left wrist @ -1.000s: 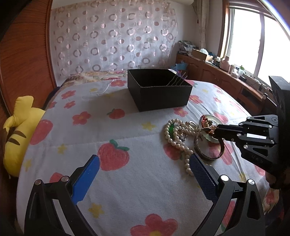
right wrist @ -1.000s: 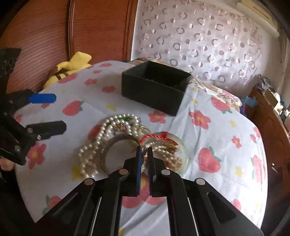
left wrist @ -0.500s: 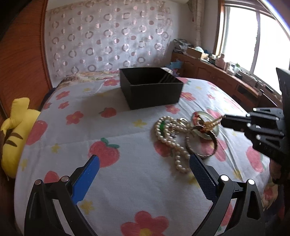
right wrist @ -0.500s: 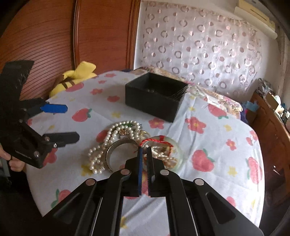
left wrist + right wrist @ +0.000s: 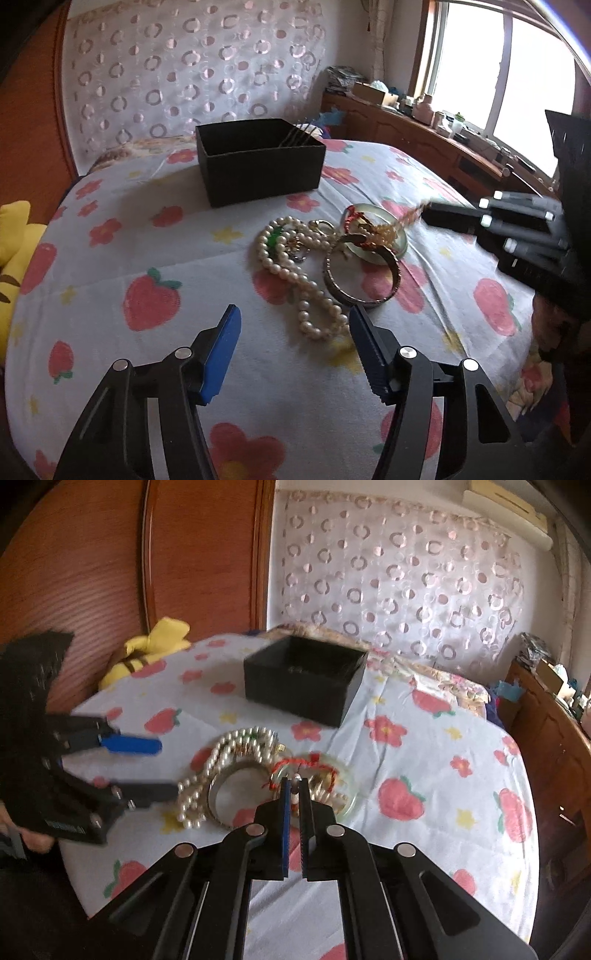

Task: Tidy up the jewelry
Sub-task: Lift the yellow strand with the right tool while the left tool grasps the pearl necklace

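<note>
Since a second ago the left gripper has drawn closer to the jewelry heap, and its jaws have just been closing partway; they stand apart with nothing between them, the looped end of the pearl necklace just ahead at twelve o'clock. From three o'clock in the left view, the right gripper is pinched shut on one end of a beaded strand, now stretched up off the bedspread, its other end among the pile. Beside the pearls lie a metal bangle and a pale green ring wound with red cord. At eleven o'clock, well apart from the heap, stands the black box, only some thin prongs showing at its far rim. By my reckoning sorting has barely begun: one piece is lifting free, and every piece still awaits boxing.
</note>
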`<state>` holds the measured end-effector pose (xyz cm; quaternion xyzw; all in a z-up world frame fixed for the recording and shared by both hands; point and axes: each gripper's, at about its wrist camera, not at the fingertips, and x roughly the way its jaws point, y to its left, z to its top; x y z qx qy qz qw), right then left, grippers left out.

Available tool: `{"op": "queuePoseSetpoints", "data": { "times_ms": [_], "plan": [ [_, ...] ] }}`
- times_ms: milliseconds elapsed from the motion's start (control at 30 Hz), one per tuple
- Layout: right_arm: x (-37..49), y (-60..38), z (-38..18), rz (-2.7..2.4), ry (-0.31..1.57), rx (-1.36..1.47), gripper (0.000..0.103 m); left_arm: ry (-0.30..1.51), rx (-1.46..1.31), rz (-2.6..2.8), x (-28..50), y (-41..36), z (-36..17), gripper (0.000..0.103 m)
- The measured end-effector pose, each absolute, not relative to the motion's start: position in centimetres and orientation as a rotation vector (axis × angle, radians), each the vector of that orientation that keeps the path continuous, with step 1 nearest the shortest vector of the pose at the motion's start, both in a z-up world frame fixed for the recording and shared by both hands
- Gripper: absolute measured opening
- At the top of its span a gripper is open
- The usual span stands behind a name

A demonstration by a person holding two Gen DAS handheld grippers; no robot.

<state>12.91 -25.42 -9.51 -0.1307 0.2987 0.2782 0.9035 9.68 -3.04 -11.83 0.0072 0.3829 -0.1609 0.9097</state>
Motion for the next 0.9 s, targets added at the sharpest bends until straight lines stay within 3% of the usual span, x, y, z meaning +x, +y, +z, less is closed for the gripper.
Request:
{"op": "queuePoseSetpoints", "data": {
  "times_ms": [100, 300, 667, 900],
  "plan": [
    [13.0, -25.9, -7.4, 0.570, 0.565, -0.260, 0.005, 0.793, 0.010, -0.350, 9.5, -3.5, -11.8, 0.057],
    [13.2, -26.6, -3.6, 0.562, 0.480, -0.258, 0.005, 0.820, 0.013, -0.384, 9.6, -4.2, -12.1, 0.027],
    [12.2, -26.3, -0.7, 0.569, 0.413, -0.286, 0.005, 0.818, -0.019, -0.340, 10.5, -3.5, -11.9, 0.017],
    [12.0, -26.1, -0.7, 0.573, 0.412, -0.288, 0.005, 0.826, -0.026, -0.313, 11.1, -3.0, -12.1, 0.016]
  ]
}}
